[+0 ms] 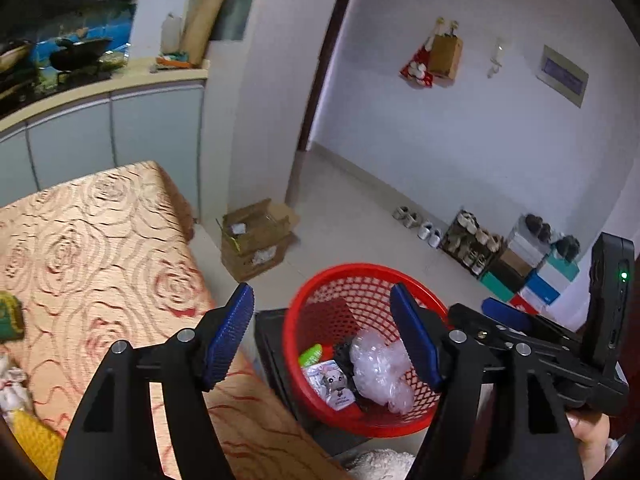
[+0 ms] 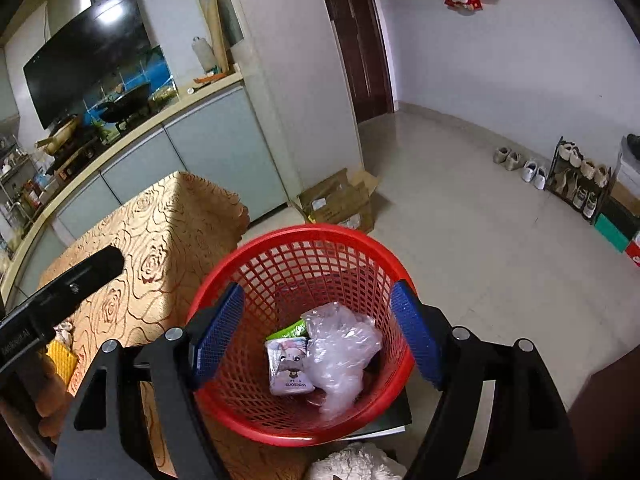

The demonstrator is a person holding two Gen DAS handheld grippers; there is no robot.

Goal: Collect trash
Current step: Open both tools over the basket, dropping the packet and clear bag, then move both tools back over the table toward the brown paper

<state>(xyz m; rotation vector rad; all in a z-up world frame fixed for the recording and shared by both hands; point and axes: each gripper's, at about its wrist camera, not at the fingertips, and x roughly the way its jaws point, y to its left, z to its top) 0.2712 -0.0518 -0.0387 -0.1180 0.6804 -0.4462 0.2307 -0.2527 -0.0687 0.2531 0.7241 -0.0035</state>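
Both grippers are spread wide with nothing in them: right gripper (image 2: 318, 332) hangs over the red basket (image 2: 256, 248), left gripper (image 1: 322, 334) off to its side. The basket holds crumpled plastic wrap (image 2: 340, 348), a cartoon packet (image 2: 289, 366) and a green wrapper (image 2: 288, 330). Rose-patterned counter (image 2: 160, 240) sits just beside it, cardboard box (image 2: 340, 200) beyond.

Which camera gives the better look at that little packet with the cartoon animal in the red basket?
The right wrist view: the packet lies unobstructed, facing the camera in the basket. In the left wrist view it appears smaller and angled, beside the plastic wrap.
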